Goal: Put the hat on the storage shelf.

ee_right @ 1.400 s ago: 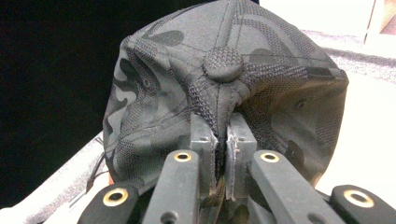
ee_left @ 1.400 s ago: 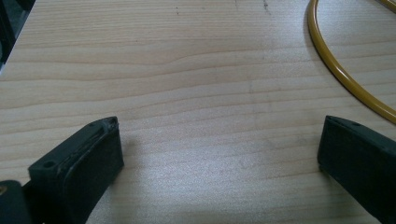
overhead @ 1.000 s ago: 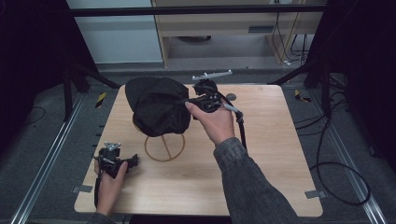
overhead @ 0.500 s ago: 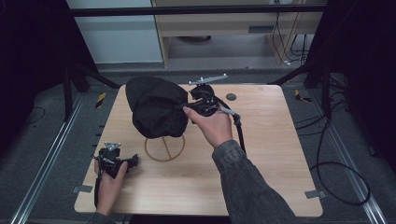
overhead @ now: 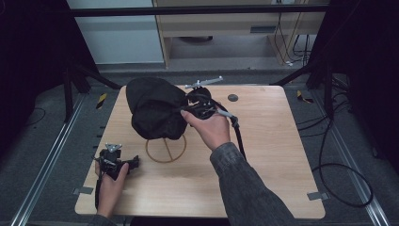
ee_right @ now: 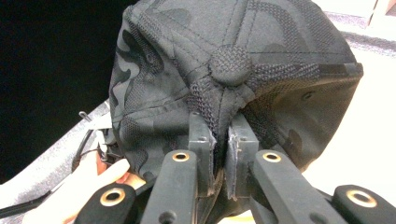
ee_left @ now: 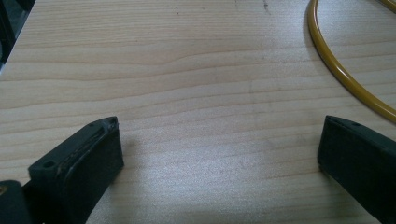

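While the pale wooden table (overhead: pixel 263 155) lies broad under everything, the black camouflage-patterned fabric cap (overhead: pixel 155 109) hangs above its far left part, lifted clear of the board and hovering over the thin yellow wire ring stand (overhead: pixel 165 149) that rests flat on the wood. That ring lies directly below and slightly toward the person from the cap, so the coming move, as I judge it, turns on lowering the cap straight down and a little nearer to meet the stand. Of the two tools, the right gripper (ee_right: pixel 223 140) is the one at the cap: its jaws are pinched tight on a fold of the crown just below the round top button (ee_right: pixel 229 65). Well apart, at the near left corner, the left gripper (ee_left: pixel 219 154) rests low over bare wood with its jaws spread wide and nothing between them, the ring's curve just beyond its right jaw.
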{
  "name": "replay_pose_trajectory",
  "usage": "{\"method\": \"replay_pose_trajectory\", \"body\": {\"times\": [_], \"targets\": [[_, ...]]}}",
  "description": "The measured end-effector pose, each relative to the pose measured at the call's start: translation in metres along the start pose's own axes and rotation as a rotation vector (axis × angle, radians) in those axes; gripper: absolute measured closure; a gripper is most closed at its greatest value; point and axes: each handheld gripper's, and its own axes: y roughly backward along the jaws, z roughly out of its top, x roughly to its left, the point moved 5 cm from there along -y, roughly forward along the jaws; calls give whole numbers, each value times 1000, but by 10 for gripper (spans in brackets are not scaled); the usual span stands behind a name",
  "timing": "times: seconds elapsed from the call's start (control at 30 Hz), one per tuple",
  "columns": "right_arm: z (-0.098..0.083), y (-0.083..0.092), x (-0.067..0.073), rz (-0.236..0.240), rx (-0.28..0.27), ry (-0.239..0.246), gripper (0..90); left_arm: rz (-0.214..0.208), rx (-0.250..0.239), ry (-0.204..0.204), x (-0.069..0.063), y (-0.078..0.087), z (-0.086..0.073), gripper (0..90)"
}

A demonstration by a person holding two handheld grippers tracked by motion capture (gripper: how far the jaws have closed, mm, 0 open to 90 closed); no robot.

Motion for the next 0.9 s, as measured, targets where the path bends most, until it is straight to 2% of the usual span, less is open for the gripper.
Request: {"method": "replay_pose_trajectory", "body": {"times": [0.9], "targets": [[2, -16, 2, -32, 30, 20, 796, 0, -1, 0, 0, 0, 0, 0]]}}
